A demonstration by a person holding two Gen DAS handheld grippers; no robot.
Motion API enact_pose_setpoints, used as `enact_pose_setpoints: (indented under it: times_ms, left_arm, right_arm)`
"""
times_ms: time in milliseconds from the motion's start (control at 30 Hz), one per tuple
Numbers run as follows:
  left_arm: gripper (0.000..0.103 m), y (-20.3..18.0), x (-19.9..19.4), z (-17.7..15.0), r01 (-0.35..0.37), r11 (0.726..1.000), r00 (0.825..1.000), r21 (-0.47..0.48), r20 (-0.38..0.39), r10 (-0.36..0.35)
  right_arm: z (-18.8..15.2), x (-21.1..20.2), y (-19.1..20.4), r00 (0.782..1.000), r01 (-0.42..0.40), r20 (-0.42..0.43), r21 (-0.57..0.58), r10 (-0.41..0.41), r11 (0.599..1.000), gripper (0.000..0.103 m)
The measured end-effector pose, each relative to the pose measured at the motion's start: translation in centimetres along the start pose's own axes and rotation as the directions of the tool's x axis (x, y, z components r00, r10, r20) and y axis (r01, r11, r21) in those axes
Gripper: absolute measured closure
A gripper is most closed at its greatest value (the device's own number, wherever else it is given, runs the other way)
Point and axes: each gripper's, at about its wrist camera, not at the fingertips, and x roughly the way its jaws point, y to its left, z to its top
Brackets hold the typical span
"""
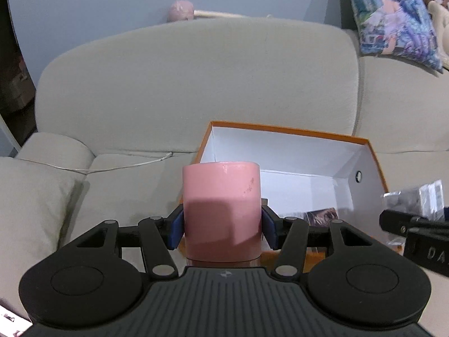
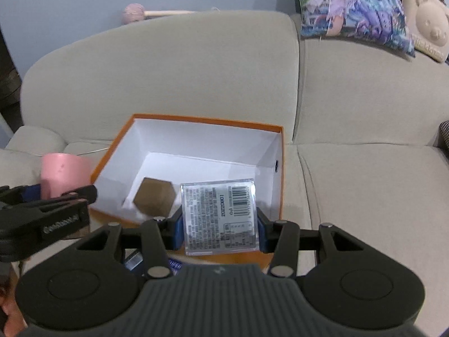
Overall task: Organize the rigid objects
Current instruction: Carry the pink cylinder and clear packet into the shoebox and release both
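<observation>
My left gripper [image 1: 221,226] is shut on a pink cylinder [image 1: 221,210], its blue pads pressing both sides; the cylinder stands upright in front of the orange box's near left corner. The same pink cylinder [image 2: 60,175] shows at the left of the right wrist view. My right gripper [image 2: 219,229] is shut on a clear flat case [image 2: 220,216] with a printed label and barcode, held over the near edge of the orange box [image 2: 103,158]. The box has white inner walls [image 1: 294,157] and sits on the sofa seat. A dark hexagonal object [image 2: 154,198] lies inside it.
A beige sofa [image 1: 196,84] fills both views, with a white cable [image 1: 92,168] across its left seat. A blue patterned cushion [image 2: 356,8] and a cream bear-faced bag [image 2: 426,19] lean at the back right. A pink-headed mallet [image 2: 134,13] rests behind the backrest.
</observation>
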Motion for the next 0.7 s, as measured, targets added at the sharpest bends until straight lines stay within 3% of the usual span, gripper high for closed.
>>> enact_pose_setpoints:
  times_ms: [333,700]
  left_arm:
    - [0.040,-1.4,7.7,1.3,0.039,0.999,0.993,0.036,-0.117,-0.034]
    - [0.041,-2.5,11.9,0.4,0.035,0.996,0.983,0.087,-0.185,-0.019]
  right_arm:
    - [0.5,8.1,-0.1,0.998,-0.007,-0.069,0.015,0.008,1.000,0.054]
    - [-0.7,13.8,0.3,0.989,-0.010,-0.149,0.025,0.013,1.000,0.054]
